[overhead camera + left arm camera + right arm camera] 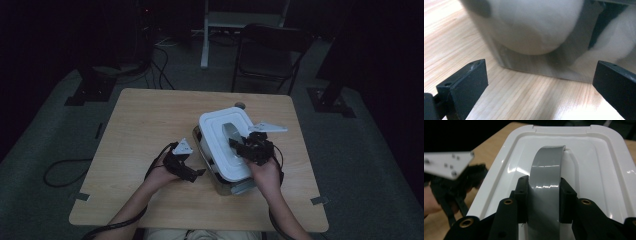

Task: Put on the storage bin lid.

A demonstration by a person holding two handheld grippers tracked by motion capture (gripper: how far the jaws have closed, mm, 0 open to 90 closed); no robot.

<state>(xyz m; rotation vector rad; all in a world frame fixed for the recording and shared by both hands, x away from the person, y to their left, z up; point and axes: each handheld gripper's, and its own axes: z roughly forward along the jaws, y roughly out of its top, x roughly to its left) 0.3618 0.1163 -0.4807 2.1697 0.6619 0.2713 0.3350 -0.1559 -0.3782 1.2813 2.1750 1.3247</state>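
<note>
We are gripping the grey handle (546, 187) of the white lid (225, 142) with our right hand-held gripper (248, 145), jaws clamping across its long arc, while our open left hand-held gripper (192, 172) is facing the container's steel side (544, 62) on the table (145, 130).

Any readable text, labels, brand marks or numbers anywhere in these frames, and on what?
None can be read. The white plastic lid with its grey arched handle, the shiny metal container and the light wooden table carry no visible lettering; the dark background is too dim to tell.
</note>
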